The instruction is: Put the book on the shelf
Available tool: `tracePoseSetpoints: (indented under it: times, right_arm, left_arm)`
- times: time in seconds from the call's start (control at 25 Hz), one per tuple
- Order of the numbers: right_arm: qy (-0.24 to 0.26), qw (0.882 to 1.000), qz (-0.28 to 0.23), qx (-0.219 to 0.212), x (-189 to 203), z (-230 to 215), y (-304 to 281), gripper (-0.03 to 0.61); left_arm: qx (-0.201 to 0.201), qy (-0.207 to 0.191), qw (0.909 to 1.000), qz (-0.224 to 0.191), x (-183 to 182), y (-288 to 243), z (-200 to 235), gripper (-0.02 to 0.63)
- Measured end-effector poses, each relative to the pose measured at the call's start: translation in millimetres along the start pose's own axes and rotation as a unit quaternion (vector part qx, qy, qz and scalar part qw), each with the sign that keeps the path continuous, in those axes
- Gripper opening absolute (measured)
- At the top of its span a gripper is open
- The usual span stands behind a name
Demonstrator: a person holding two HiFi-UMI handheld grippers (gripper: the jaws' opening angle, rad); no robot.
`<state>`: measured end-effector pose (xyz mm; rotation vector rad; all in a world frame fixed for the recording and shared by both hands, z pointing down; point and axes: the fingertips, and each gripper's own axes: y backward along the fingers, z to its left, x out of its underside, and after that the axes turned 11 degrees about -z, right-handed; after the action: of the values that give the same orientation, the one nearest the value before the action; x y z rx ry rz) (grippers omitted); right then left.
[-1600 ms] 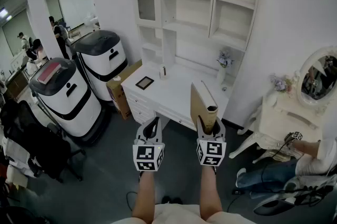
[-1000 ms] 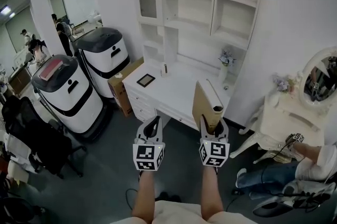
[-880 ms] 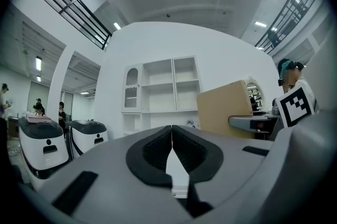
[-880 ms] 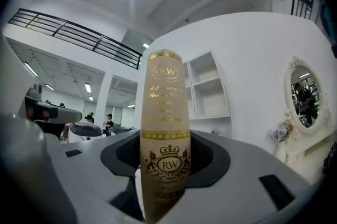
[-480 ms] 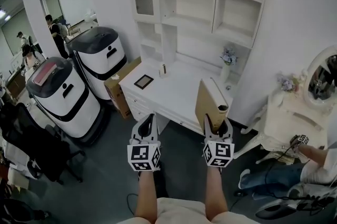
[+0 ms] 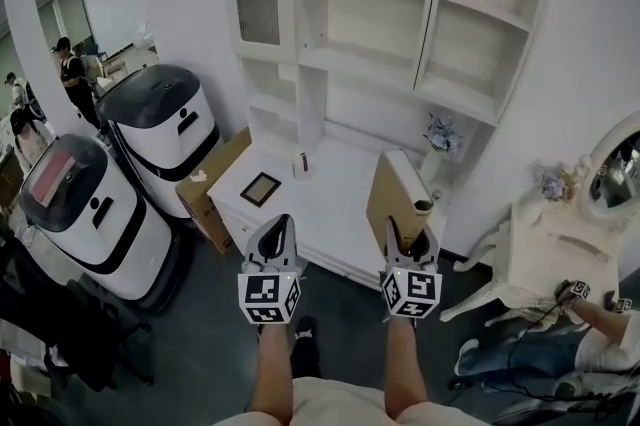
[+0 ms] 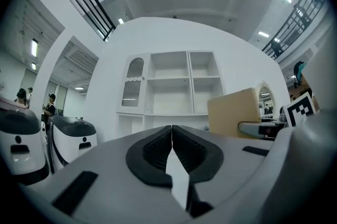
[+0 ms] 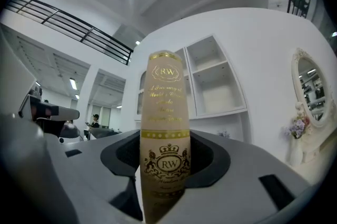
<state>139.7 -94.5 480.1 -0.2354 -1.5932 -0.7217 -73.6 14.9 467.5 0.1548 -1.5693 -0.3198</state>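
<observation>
As the right gripper (image 6: 411,236) clamps its spine, the tan book (image 6: 392,186) stands upright near the white desk (image 6: 330,214).
The left gripper (image 6: 272,236) hangs alongside, jaws pressed together; the shelf (image 6: 365,54) rises behind, a small vase of flowers (image 6: 440,136) below it.

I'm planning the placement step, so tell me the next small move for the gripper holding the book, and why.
Probably lift the right gripper up and forward toward the open shelf. It is shut on the book, which stands upright over the desk's front edge, well below the shelf boards. The left gripper is shut on nothing and need not move.
</observation>
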Motion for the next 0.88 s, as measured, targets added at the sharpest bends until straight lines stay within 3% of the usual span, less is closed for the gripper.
tracePoseSetpoints:
  times: [0.4, 0.8, 0.88]
  right_arm:
    - [0.009, 0.999, -0.019, 0.034, 10.5, 32.1, -168.5, 0.236]
    - [0.025, 0.997, -0.028, 0.068, 18.7, 36.6, -244.3, 0.236]
    - [0.025, 0.997, -0.029, 0.072, 20.5, 36.1, -252.5, 0.236]
  left_arm:
    - [0.062, 0.001, 0.998, -0.006, 3.2, -157.8, 93.3, 0.018]
    - [0.112, 0.01, 0.9936, 0.002, 17.1, -236.9, 123.1, 0.015]
    - [0.128, 0.035, 0.9911, 0.003, 21.3, -243.7, 122.8, 0.015]
